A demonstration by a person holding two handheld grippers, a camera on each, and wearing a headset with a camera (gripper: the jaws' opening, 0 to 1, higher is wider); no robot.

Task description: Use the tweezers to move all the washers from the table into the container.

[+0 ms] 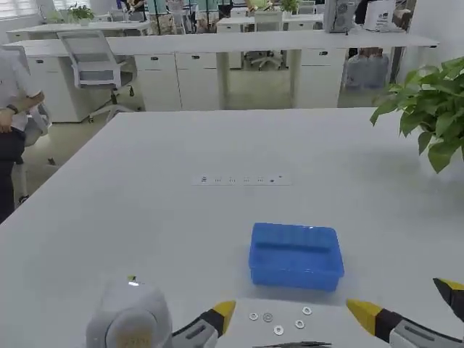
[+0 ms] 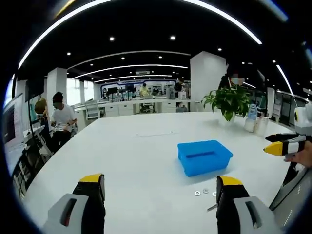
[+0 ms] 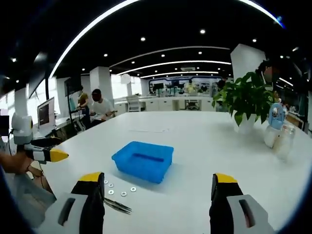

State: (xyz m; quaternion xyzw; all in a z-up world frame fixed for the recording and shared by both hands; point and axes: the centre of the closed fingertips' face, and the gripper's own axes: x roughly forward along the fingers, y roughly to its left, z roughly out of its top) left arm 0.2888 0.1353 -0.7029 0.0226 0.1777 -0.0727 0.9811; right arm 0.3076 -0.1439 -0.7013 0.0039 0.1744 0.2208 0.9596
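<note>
Head view: plant (image 1: 431,109) beyond container (image 1: 296,254) (blue); washers (image 1: 268,317) just before it.

Leafy green potted plant (image 1: 429,109) at the right edge of the white surface (image 1: 145,188). Left of the plant, near the middle of the surface, a flush strip of sockets (image 1: 243,180). Beyond the plant, a long row of white desks (image 1: 217,45) with drawers beneath. Far left of the plant, a grey office chair (image 1: 90,61) pulled up to that row. Further left again, a seated person (image 1: 11,101) in a white top, cut by the frame edge. Just right of the plant in the right gripper view, a pale bottle (image 3: 275,122) with blue on it and a clear jar (image 3: 287,139) beside it. Above the plant, a dark ceiling with curved light strips (image 3: 170,63) and small round spots.
</note>
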